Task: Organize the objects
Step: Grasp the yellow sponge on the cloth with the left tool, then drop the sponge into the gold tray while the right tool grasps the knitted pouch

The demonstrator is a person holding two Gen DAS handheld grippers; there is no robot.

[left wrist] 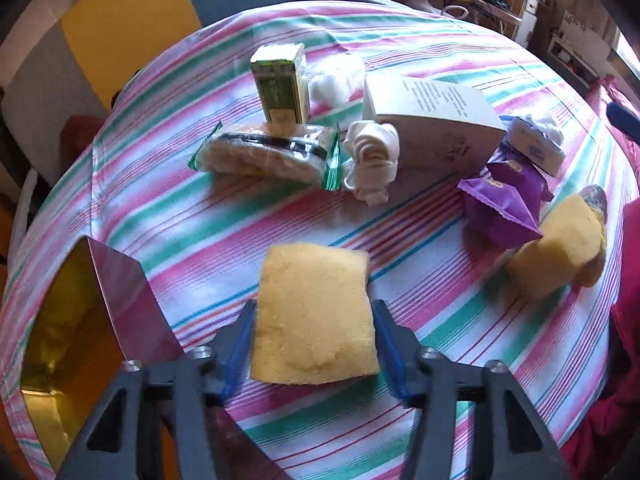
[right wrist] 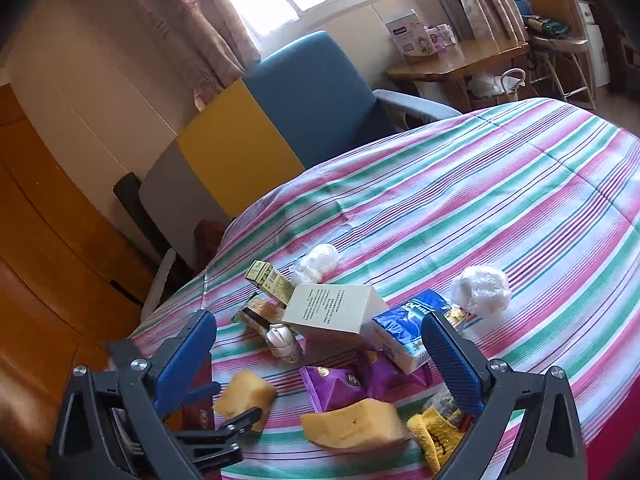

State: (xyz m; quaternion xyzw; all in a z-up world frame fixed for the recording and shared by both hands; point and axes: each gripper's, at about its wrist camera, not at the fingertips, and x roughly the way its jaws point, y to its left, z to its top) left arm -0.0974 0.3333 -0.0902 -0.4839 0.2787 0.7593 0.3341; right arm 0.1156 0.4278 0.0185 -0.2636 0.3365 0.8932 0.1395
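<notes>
My left gripper [left wrist: 314,324] is shut on a yellow sponge [left wrist: 314,316], held just above the striped tablecloth [left wrist: 200,220]; from the right wrist view the same sponge [right wrist: 244,396] sits in the left gripper's black fingers [right wrist: 236,420]. A second yellow sponge [left wrist: 560,248] [right wrist: 356,426] lies at the right. My right gripper [right wrist: 320,360] is open and empty above the purple snack bags [right wrist: 344,384]. A red box with gold lining [left wrist: 80,320] stands open at my left.
On the cloth lie a green carton [left wrist: 282,84], a cracker pack [left wrist: 268,152], a white rolled cord [left wrist: 372,160], a white box [left wrist: 432,120], a blue tissue pack [right wrist: 412,328], plastic wads [right wrist: 480,290] and a yellow knit item [right wrist: 434,436]. A blue chair [right wrist: 316,96] stands behind the table.
</notes>
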